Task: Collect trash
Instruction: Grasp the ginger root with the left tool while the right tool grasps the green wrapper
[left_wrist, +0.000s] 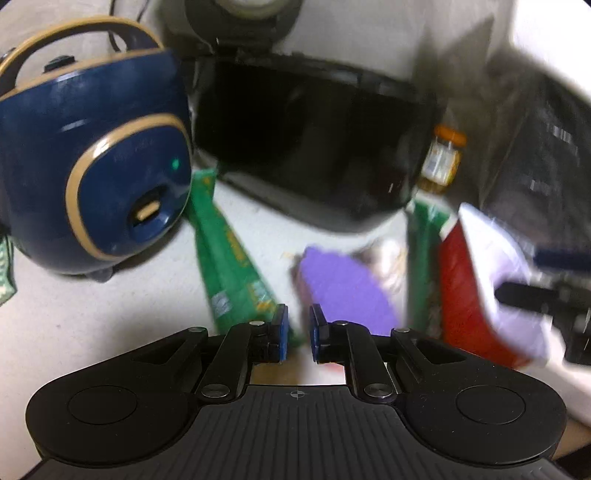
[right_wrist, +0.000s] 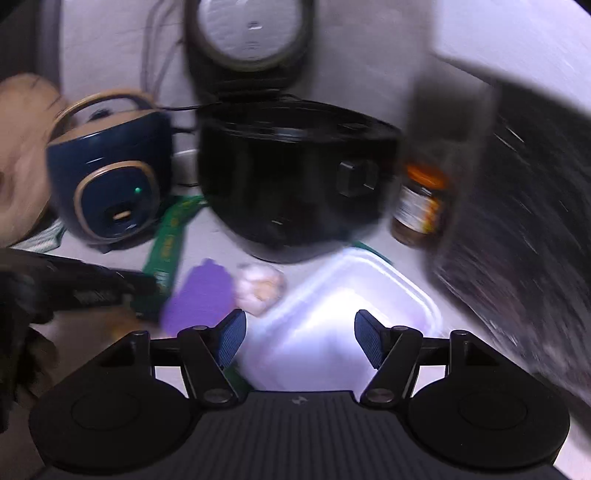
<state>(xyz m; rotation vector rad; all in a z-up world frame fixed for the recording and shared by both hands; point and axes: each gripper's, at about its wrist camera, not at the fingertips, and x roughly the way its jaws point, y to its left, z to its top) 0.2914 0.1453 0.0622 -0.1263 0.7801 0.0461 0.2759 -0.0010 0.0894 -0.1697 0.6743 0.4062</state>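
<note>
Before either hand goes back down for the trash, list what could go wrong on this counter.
1. The green wrapper has its far end against the blue rice cooker; pulling it may drag on the cooker.
2. The purple scrap lies beside a garlic bulb; a wide grab could take both.
3. The glass jar stands close to the black cooker and the white container; a careless reach could knock it over.
</note>
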